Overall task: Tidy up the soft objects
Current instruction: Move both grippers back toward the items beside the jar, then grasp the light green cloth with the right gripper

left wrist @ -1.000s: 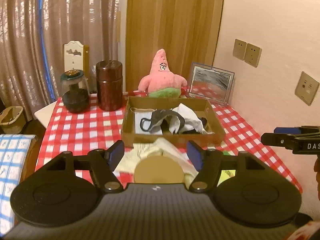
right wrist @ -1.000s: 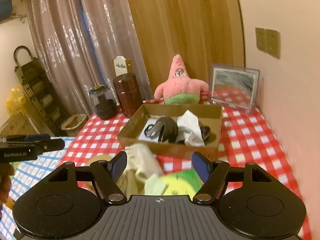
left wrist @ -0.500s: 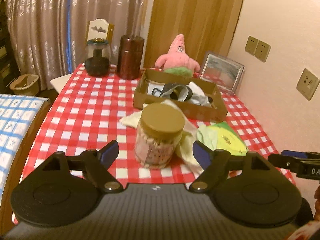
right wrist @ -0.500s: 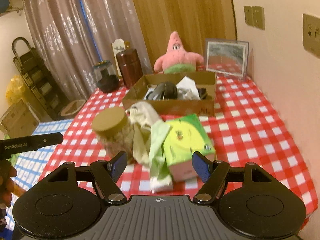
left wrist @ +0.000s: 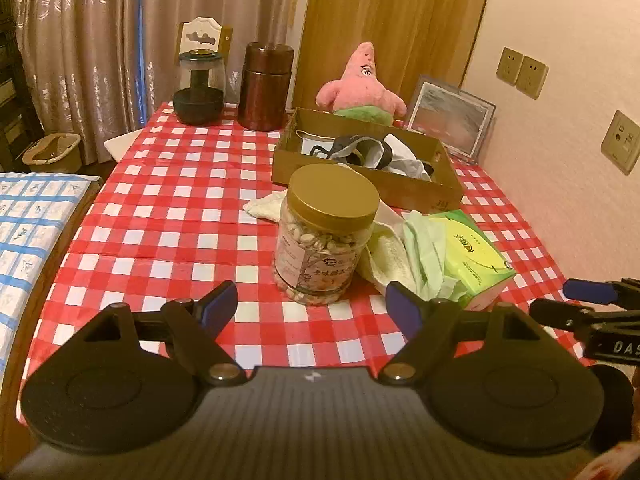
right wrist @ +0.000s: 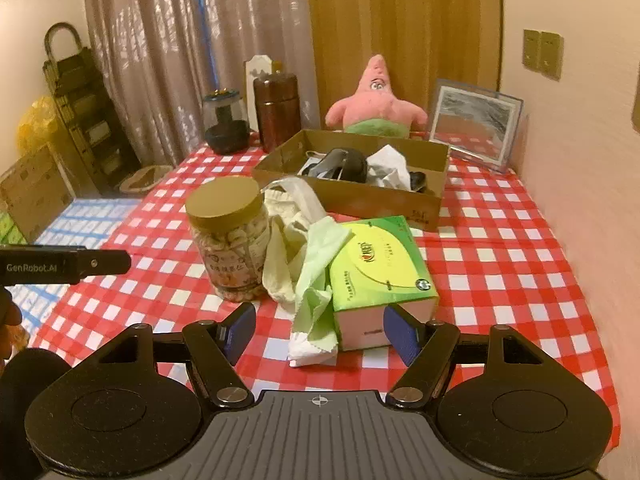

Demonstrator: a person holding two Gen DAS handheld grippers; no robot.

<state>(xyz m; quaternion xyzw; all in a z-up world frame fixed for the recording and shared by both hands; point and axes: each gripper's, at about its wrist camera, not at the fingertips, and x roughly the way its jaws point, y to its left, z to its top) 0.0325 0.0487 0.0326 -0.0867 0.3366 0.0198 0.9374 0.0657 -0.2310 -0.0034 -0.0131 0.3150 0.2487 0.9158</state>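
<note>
A cream cloth [right wrist: 286, 240] and a pale green cloth [right wrist: 320, 264] lie crumpled between a nut jar [right wrist: 230, 236] and a green tissue box [right wrist: 380, 264]. They also show in the left wrist view: cream cloth [left wrist: 386, 256], green cloth [left wrist: 426, 252]. A cardboard box [left wrist: 408, 192] behind holds dark and white fabrics [left wrist: 372, 152]. A pink plush star [left wrist: 362, 88] sits behind it. My left gripper [left wrist: 312, 306] is open and empty, short of the jar [left wrist: 326, 236]. My right gripper [right wrist: 320, 330] is open and empty, just before the green cloth and tissue box.
A brown canister [left wrist: 266, 86], a glass jar on a dark base [left wrist: 199, 88] and a framed mirror [left wrist: 450, 120] stand at the back of the red checked table [left wrist: 168, 216]. A wall is at the right. A blue checked surface [left wrist: 28, 216] lies left.
Both grippers have drawn back from the cardboard box toward the table's near edge. The jar, cloths and tissue box now lie in front of the fingers instead of under them.
</note>
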